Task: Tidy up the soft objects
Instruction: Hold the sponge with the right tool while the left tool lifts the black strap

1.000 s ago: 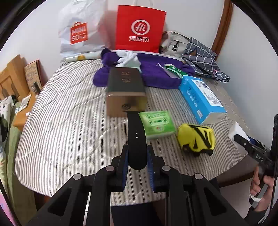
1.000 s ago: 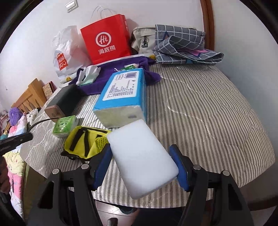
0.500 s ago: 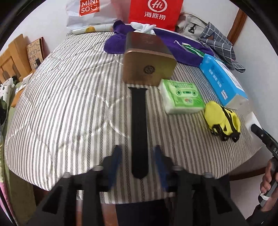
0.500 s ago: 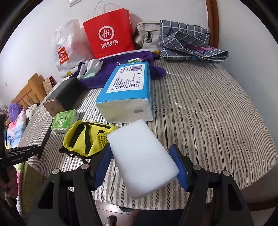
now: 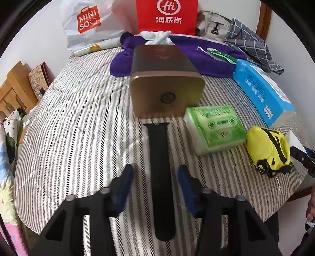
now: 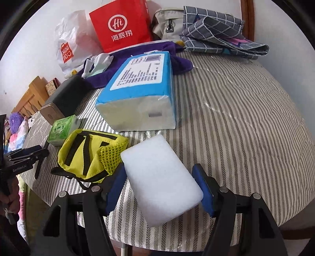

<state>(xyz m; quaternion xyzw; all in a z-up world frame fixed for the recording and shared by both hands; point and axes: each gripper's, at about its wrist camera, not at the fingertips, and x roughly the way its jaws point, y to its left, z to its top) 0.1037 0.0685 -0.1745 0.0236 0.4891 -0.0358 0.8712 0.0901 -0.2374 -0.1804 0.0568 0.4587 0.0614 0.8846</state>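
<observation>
A black strap (image 5: 158, 143) lies flat on the striped table cover (image 5: 78, 118), its far end against a gold-brown box (image 5: 165, 94). My left gripper (image 5: 155, 169) straddles the strap; its jaws are closing, but the blue pads (image 5: 126, 177) stand clear of it. My right gripper (image 6: 159, 170) is shut on a white sponge block (image 6: 159, 183), held just over the table's near edge beside a yellow pouch (image 6: 88, 153). A green tissue pack (image 5: 216, 128) and a large blue tissue pack (image 6: 141, 88) lie behind.
A purple towel (image 5: 196, 57) with white gloves, a red paper bag (image 5: 167, 15), a white plastic bag (image 5: 86, 21), a beige bag and a checked cloth (image 6: 220, 33) fill the back. The wall runs behind. Bare striped cover shows at the right (image 6: 246, 118).
My left gripper has let go of the black strap, which now lies on the table, and has sunk closer to it. The right gripper has come lower with the sponge.
</observation>
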